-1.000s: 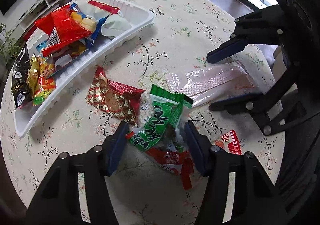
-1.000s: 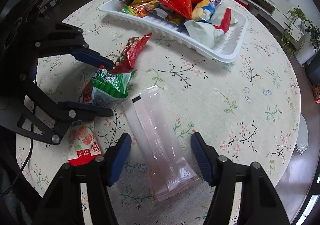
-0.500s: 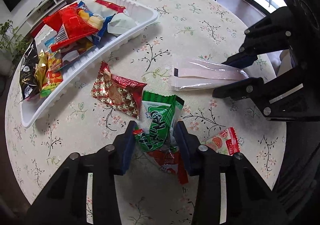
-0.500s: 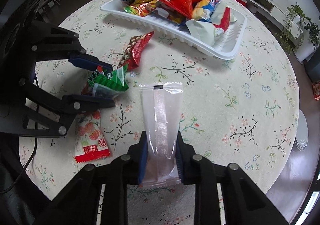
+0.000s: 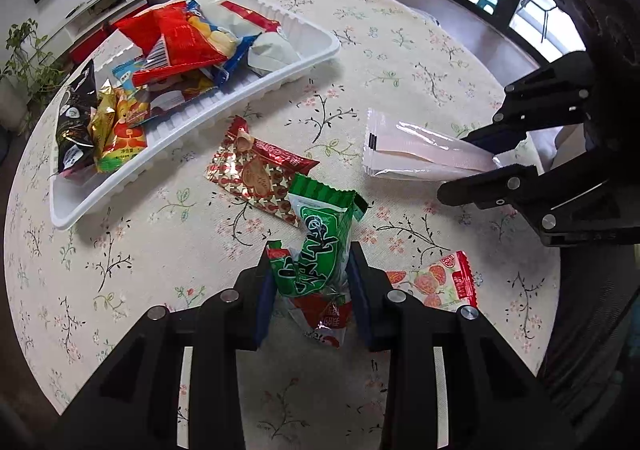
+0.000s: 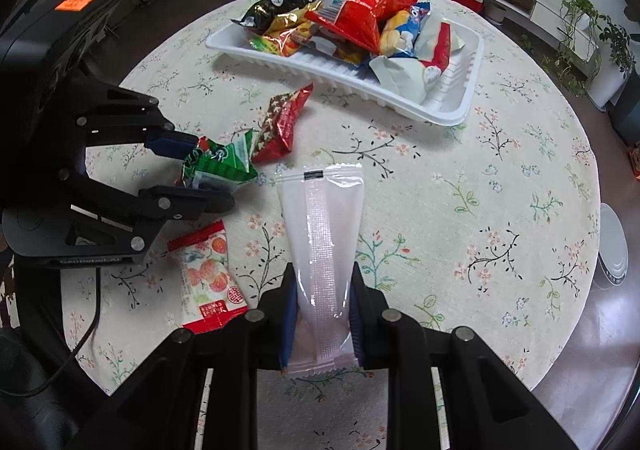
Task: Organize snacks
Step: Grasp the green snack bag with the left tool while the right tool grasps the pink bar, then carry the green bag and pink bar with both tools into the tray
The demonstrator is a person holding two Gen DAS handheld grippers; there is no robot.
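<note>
My left gripper is shut on a green snack packet, held above the table; it also shows in the right wrist view. A red packet hangs with it between the fingers. My right gripper is shut on a clear white packet, lifted off the table; it also shows in the left wrist view. The white tray holds several snack bags. A red-and-gold packet and a strawberry packet lie on the floral tablecloth.
The round table's edge curves close at the right in the right wrist view, with a white disc on the floor beyond. A low shelf and potted plants stand behind the tray.
Both grippers closed from open onto their packets and lifted them off the table. The green packet and the clear packet now hang in the jaws, higher than before.
</note>
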